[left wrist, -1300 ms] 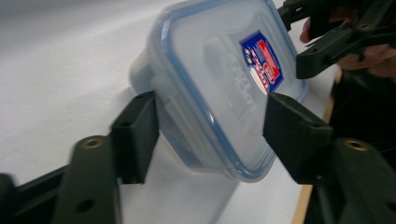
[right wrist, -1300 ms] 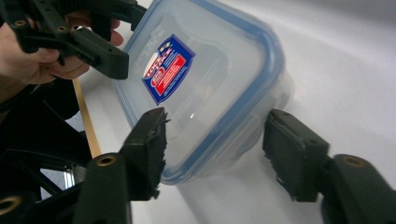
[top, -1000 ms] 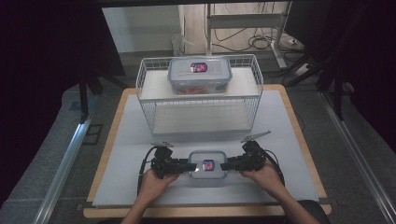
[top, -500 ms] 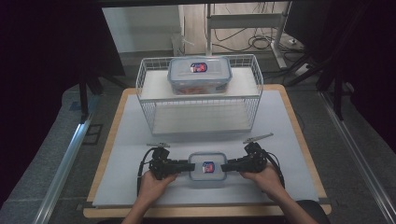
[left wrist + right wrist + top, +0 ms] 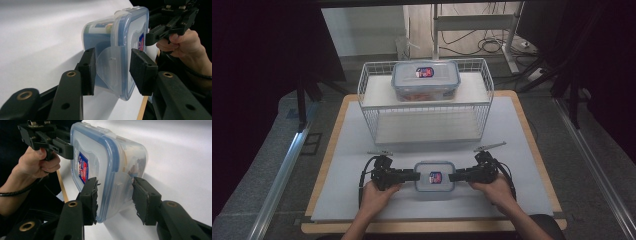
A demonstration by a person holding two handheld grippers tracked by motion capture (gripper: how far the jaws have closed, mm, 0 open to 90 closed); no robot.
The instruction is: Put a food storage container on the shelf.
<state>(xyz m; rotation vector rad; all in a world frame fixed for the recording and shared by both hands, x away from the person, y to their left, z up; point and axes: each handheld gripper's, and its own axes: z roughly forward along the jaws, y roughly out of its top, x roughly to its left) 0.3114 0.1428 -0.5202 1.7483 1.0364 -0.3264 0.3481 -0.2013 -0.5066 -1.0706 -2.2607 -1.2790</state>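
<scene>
Left tool (image 5: 411, 175): held in the person's left hand (image 5: 377, 192), lying level on the white table (image 5: 532, 145), jaws set over the left end of the small lidded food container (image 5: 435, 177). In the left tool's own view (image 5: 112, 72) one pad (image 5: 90, 71) lies against the container body and the other (image 5: 141, 71) stands at the blue-rimmed lid, the clear latch flap (image 5: 110, 71) between them; jaws have just been closing, narrowed to the container's depth, and full pressure on the lid side cannot be told.

Right tool (image 5: 457, 175): held in the right hand (image 5: 497, 190), opposite the left tool, jaws over the container's right end. Seen in its own view (image 5: 115, 200), one pad (image 5: 91, 197) is against the lid and the other (image 5: 143, 200) against the body side, straddling that end's latch flap (image 5: 120, 190); narrow setting, gripping.

Container: between the two tools, resting on the table.

Beyond both tools: white wire basket rack (image 5: 482, 107), carrying a larger lidded container (image 5: 426, 80) on top.
</scene>
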